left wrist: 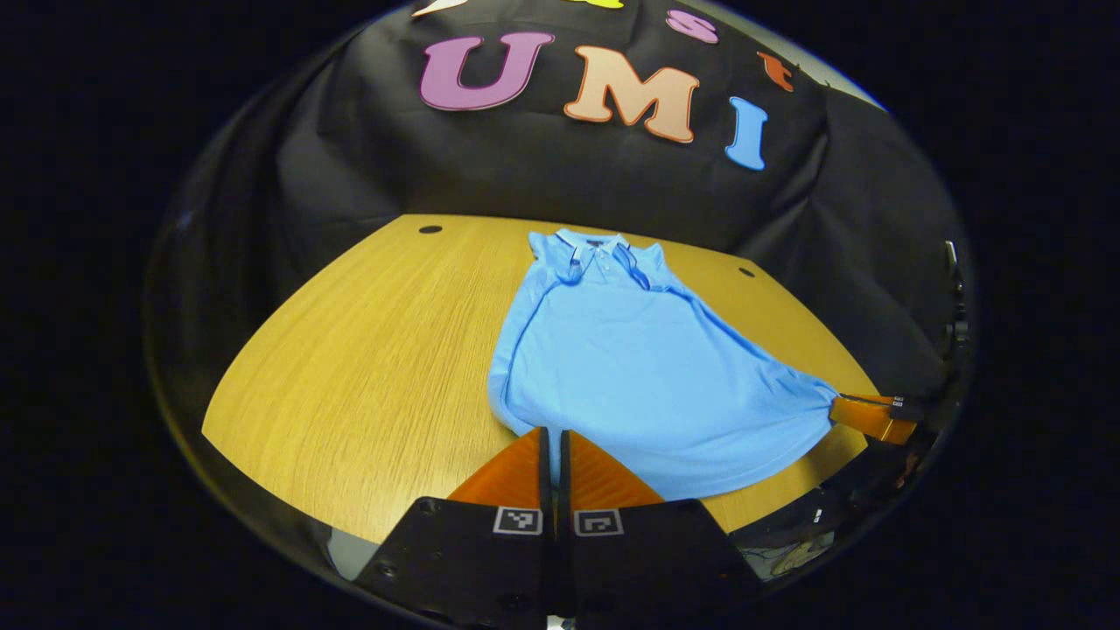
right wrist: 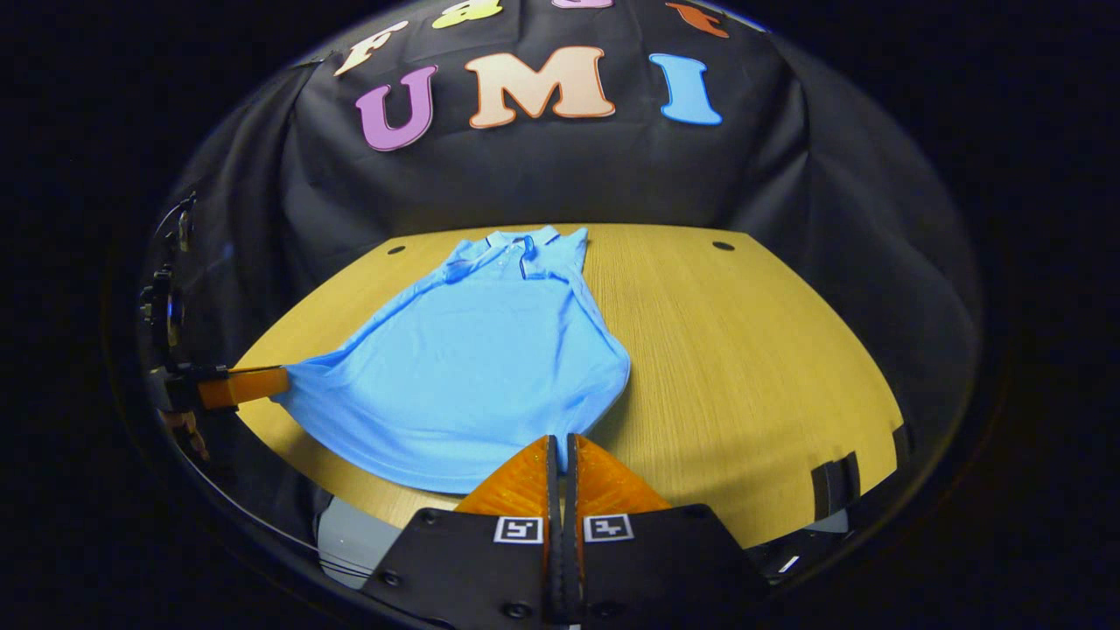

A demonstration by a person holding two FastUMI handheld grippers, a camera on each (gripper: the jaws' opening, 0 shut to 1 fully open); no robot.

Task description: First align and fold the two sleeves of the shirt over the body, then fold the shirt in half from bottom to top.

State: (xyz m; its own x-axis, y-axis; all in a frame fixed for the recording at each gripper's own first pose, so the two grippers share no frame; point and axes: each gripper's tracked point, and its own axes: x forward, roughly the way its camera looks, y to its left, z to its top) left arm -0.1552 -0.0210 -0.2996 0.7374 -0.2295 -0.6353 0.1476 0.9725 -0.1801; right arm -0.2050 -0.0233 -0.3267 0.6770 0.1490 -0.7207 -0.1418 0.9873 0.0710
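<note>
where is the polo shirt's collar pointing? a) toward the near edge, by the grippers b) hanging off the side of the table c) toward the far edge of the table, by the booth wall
c: the collar lies at the far end of the blue polo shirt near the black cloth wall, while each hand-held gripper pinches the hem at the near end.

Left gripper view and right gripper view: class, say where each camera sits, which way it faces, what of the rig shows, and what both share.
Left gripper view: rides the left claw, facing across the table toward the shirt collar; its own fingers pinch the hem's left corner, the other claw far right.
Right gripper view: rides the right claw, facing likewise; its own fingers pinch the hem's right corner, the other claw far left.
Shared: shirt, table, each other's claw.
</note>
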